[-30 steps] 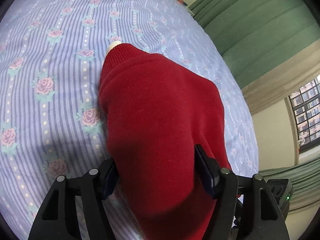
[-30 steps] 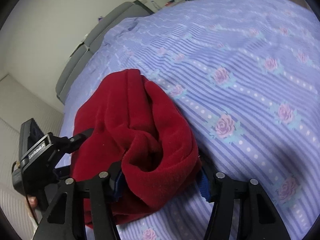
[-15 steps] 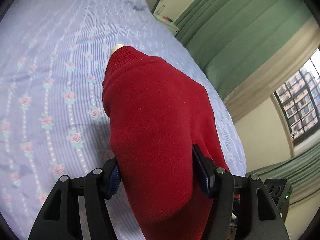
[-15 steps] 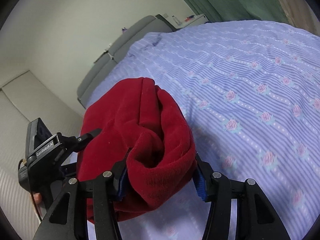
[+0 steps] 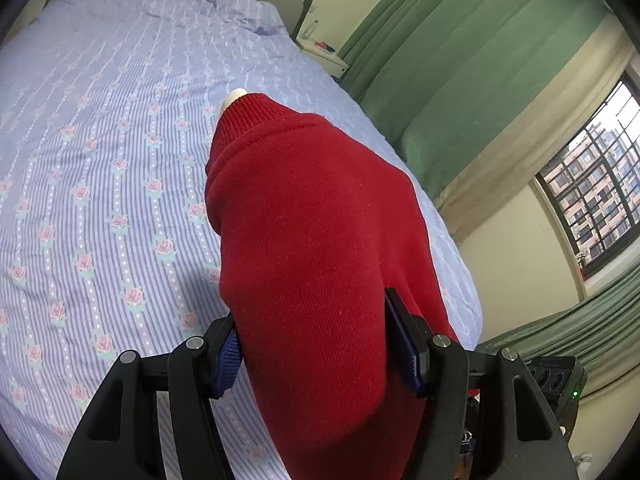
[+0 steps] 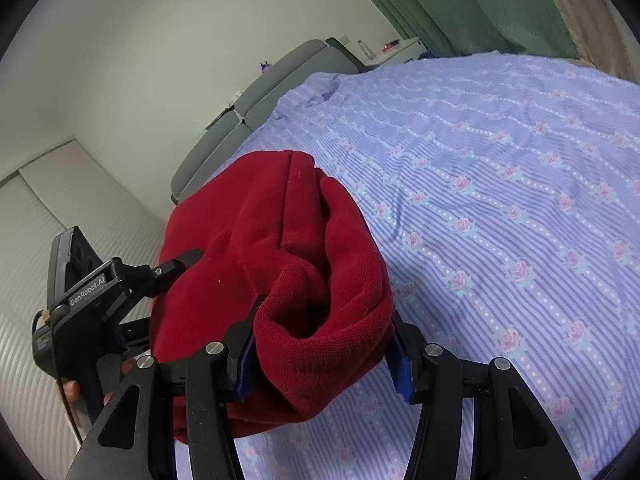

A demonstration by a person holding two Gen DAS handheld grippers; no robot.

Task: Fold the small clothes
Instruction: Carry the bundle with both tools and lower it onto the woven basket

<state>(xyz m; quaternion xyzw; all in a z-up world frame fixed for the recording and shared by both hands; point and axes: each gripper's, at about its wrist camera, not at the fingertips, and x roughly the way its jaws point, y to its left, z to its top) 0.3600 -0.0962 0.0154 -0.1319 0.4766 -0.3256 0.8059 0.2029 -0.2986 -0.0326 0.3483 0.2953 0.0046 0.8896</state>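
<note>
So both grippers are gripping the same red sweater [image 5: 320,248] right now, the left gripper [image 5: 316,356] clamping one bunched end and the right gripper [image 6: 320,356] pinching the other rolled-up end, and it's hanging in the air above the bed [image 5: 100,160], somewhere over its middle stretch rather than lying on it. Looks to me like they're carrying it between folds, so the next move is probably lowering it flat onto the flowery sheet without letting the layers slip apart, then releasing evenly so it isn't flopping open.
</note>
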